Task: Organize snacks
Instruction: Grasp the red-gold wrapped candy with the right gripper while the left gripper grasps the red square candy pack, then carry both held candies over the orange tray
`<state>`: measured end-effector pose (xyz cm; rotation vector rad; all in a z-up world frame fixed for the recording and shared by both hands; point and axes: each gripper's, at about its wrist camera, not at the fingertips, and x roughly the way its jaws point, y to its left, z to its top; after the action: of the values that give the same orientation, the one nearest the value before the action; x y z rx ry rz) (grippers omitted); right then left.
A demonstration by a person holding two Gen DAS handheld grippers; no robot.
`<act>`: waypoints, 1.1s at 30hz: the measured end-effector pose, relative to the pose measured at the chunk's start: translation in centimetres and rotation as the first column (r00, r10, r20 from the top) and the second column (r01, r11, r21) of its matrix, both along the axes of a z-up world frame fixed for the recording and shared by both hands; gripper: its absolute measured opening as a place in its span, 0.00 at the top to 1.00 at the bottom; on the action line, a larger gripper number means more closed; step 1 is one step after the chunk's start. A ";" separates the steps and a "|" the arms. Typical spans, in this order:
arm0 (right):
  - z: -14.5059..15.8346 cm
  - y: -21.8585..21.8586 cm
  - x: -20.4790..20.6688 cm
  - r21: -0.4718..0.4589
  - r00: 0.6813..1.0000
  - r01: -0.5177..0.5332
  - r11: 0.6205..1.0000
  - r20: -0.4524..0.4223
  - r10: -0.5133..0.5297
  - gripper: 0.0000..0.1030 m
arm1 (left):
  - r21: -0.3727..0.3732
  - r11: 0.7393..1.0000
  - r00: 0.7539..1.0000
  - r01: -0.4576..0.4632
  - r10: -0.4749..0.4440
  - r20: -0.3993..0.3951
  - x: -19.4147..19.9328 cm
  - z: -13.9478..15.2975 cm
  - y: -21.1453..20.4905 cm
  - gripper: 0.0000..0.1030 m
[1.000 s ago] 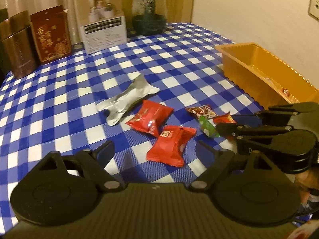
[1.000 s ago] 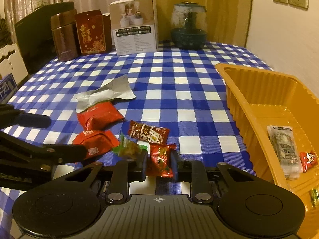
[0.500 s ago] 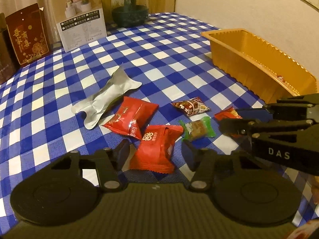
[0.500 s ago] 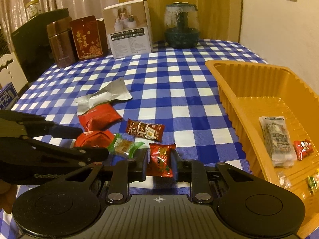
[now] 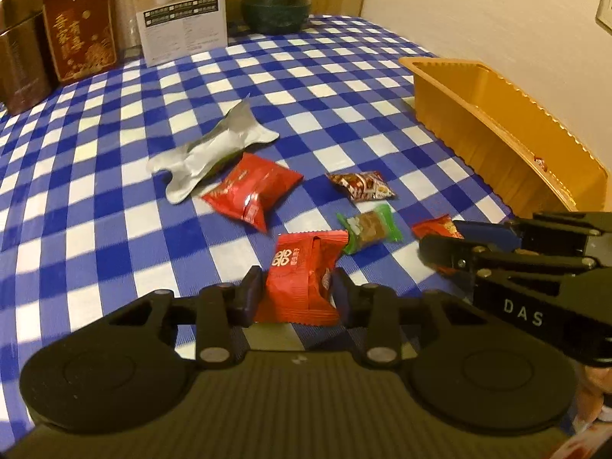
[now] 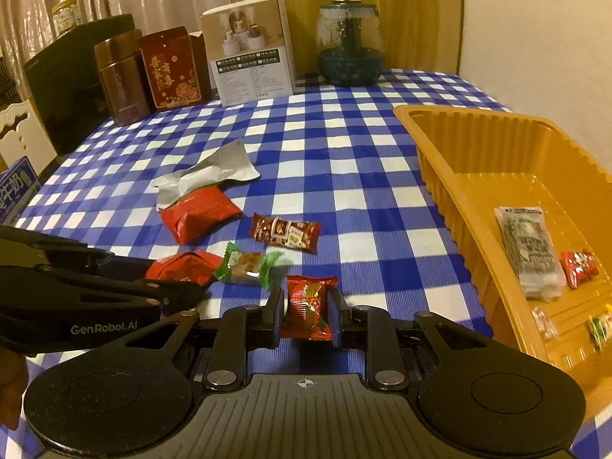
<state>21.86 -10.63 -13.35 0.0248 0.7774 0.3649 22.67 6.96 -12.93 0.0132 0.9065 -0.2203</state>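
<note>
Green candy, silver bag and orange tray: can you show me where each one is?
green candy [image 6: 246, 262]: right wrist view, on the clear middle of its wrapper.
silver bag [image 5: 214, 150]: left wrist view, on its crumpled middle.
orange tray [image 6: 440, 176]: right wrist view, on its ribbed left wall.

Warm, yellowish indoor light fills both my views, fairly dim, tinting the wall [image 6: 535, 57] amber. The cloth [image 5: 344, 88] shows soft shadows only, faint under the packets. My left view is softer, with smeared checks toward its left edge and a blurred far end; my right view is sharper. Small glints sit on the red packet [image 5: 252, 187] and the glass jar [image 6: 350, 38]. Fisheye bending curves the cloth's edges and the tray [image 6: 459, 153], and the corners of both views go black.
</note>
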 end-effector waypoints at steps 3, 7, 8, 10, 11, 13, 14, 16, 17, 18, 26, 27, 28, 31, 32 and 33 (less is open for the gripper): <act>0.3 -0.2 -0.8 0.001 1.000 -0.001 1.000 -0.001 0.001 0.76 | 0.009 1.000 1.000 -0.024 0.024 -0.010 -1.0 0.2 -0.4 0.68; 0.6 -0.6 -2.1 0.006 1.000 0.003 1.000 -0.009 -0.003 0.76 | 0.003 0.998 0.998 -0.059 0.059 -0.018 -2.8 0.4 -0.8 0.69; 0.7 -0.7 -2.4 0.008 1.000 0.005 1.000 -0.012 -0.005 0.76 | 0.003 0.998 0.998 -0.067 0.067 -0.020 -3.3 0.5 -0.9 0.69; 1.0 -1.0 -3.2 0.013 1.000 0.008 1.000 -0.018 -0.008 0.76 | -0.002 0.997 0.997 -0.075 0.074 -0.027 -4.3 0.6 -1.2 0.73; 1.1 -1.1 -3.6 0.013 1.000 0.008 1.000 -0.019 -0.008 0.76 | -0.006 0.997 0.996 -0.080 0.080 -0.035 -4.7 0.5 -1.3 0.74; 1.2 -1.3 -4.4 0.011 1.000 0.006 1.000 -0.022 -0.005 0.76 | -0.003 0.996 0.995 -0.095 0.094 -0.036 -5.6 0.6 -1.5 0.74; 1.3 -1.4 -4.8 0.011 1.000 0.007 1.000 -0.024 -0.006 0.76 | -0.004 0.995 0.994 -0.101 0.100 -0.038 -6.0 0.6 -1.6 0.74; 1.5 -1.8 -5.6 0.011 1.000 0.010 1.000 -0.027 -0.010 0.76 | -0.015 0.993 0.992 -0.117 0.116 -0.044 -6.8 0.7 -1.7 0.75; 1.6 -1.9 -6.0 0.011 1.000 0.012 1.000 -0.029 -0.012 0.76 | -0.019 0.992 0.991 -0.123 0.122 -0.046 -7.3 0.7 -1.7 0.75; 1.7 -2.1 -6.4 0.012 0.999 0.015 1.000 -0.031 -0.015 0.76 | -0.022 0.992 0.991 -0.127 0.126 -0.048 -7.6 0.8 -1.8 0.75; 3.2 -3.1 -9.6 0.022 0.999 0.023 1.000 -0.027 -0.022 0.76 | -0.069 0.983 0.984 -0.172 0.169 -0.051 -11.1 2.6 -2.5 0.75; 3.5 -3.3 -9.9 0.024 0.999 0.026 0.999 -0.025 -0.025 0.76 | -0.075 0.982 0.984 -0.174 0.170 -0.050 -11.5 2.9 -2.7 0.75; 3.7 -3.4 -10.3 0.026 0.999 0.028 0.999 -0.023 -0.028 0.76 | -0.079 0.981 0.983 -0.178 0.174 -0.049 -11.8 3.2 -2.8 0.75; 4.5 -4.0 -11.3 0.031 0.999 0.036 0.999 -0.015 -0.035 0.76 | -0.094 0.977 0.982 -0.189 0.186 -0.044 -12.8 4.3 -3.2 0.75; 4.7 -4.2 -11.6 0.034 0.999 0.038 0.999 -0.013 -0.038 0.76 | -0.099 0.977 0.981 -0.191 0.187 -0.041 -13.1 4.6 -3.4 0.75; 5.0 -4.4 -11.9 0.036 0.999 0.041 0.999 -0.010 -0.040 0.76 | -0.103 0.976 0.981 -0.193 0.190 -0.040 -13.4 4.9 -3.5 0.75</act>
<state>9.94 -14.99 -8.37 0.0758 0.7788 0.3406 9.31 3.47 -8.04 -0.1766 0.9189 -0.0895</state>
